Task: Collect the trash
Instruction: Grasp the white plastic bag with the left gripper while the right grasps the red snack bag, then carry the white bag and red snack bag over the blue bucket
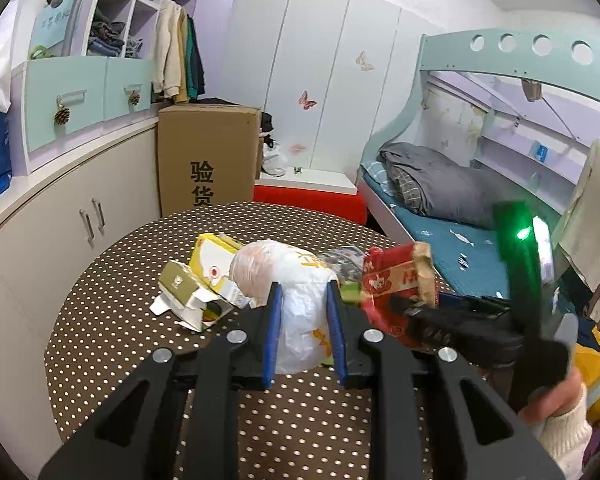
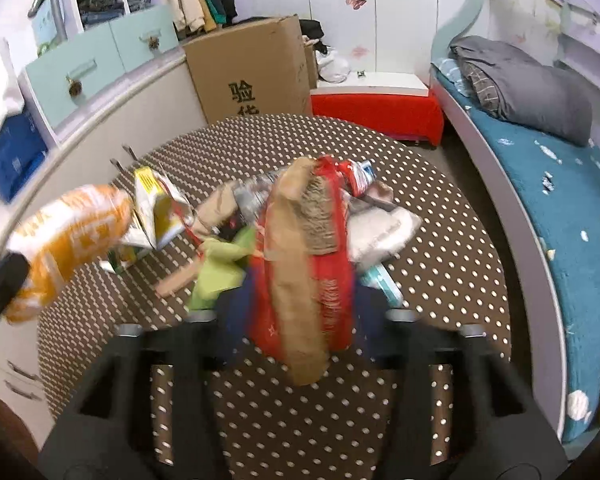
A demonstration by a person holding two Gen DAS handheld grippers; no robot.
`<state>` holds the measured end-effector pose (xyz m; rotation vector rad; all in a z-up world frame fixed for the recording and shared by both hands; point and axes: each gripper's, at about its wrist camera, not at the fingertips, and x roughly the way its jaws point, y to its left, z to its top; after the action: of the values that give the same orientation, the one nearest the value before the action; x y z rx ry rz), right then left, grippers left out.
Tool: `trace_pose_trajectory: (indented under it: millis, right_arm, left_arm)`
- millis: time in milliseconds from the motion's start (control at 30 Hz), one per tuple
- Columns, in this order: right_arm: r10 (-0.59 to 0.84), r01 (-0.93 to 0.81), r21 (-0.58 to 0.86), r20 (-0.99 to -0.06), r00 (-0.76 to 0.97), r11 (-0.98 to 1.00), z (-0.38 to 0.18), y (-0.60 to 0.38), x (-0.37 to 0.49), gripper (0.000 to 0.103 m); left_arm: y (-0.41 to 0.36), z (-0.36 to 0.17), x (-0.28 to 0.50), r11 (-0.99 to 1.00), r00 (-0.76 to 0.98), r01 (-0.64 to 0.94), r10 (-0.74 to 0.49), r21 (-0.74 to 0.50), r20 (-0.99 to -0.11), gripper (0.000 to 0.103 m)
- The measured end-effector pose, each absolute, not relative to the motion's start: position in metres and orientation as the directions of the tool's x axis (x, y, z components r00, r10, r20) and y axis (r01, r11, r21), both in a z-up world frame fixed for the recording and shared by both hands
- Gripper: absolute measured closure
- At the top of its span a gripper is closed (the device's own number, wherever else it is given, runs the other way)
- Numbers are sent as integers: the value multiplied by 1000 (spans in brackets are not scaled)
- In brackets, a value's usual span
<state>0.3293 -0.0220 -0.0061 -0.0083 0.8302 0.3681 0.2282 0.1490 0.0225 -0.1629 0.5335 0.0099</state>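
My left gripper [image 1: 303, 300] is shut on a white and orange plastic bag [image 1: 296, 292], held above the polka-dot table [image 1: 140, 320]. The bag also shows at the left of the right wrist view [image 2: 72, 240]. My right gripper [image 2: 296, 308] is shut on a red and brown paper package [image 2: 304, 264], lifted above the table; this view is blurred. The package shows in the left wrist view [image 1: 396, 276], with the right gripper [image 1: 404, 308] beside my left fingers. Loose trash lies on the table: a yellow and white carton [image 1: 204, 276], a green wrapper [image 2: 220, 268], crumpled paper [image 2: 380, 228].
A tall cardboard box [image 1: 208, 156] stands behind the table. White cabinets [image 1: 60, 216] run along the left. A red bench [image 2: 376, 112] and a bed with a blue sheet [image 2: 560, 208] are on the right.
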Motion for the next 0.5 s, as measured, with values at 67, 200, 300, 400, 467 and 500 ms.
trace_pose_trajectory:
  millis: [67,200,300,400,467,500]
  right_arm:
    - [299,-322,115,-731,613,940,-15,-21,327,50]
    - [322,-333,146,-756,570,932,-30,-22,327,65]
    - [337,-330,160,-726,599,930,-22,-31,317,66]
    - [331,-307,165,-697,637,937,-11,-45,307,66]
    - [332,-298,173,-688,646,939,-6,-54,302,66]
    - [329,-295,172,-685,650,940,-5,-57,300,66]
  left_arm:
    - [144,21,227,988,859,-46,-36,-147,-511,81]
    - [137,18,227,988,850,-41,-42,-146,-526,81]
    - [131,17,225,990,846,-41,-39,-137,-531,81]
    - [125,17,223,990,846,-31,-49,-141,-531,81]
    - [117,17,223,991,846,-17,-58,-135,-531,81]
    - [114,17,223,991,846,-12,-61,-133,-530,81]
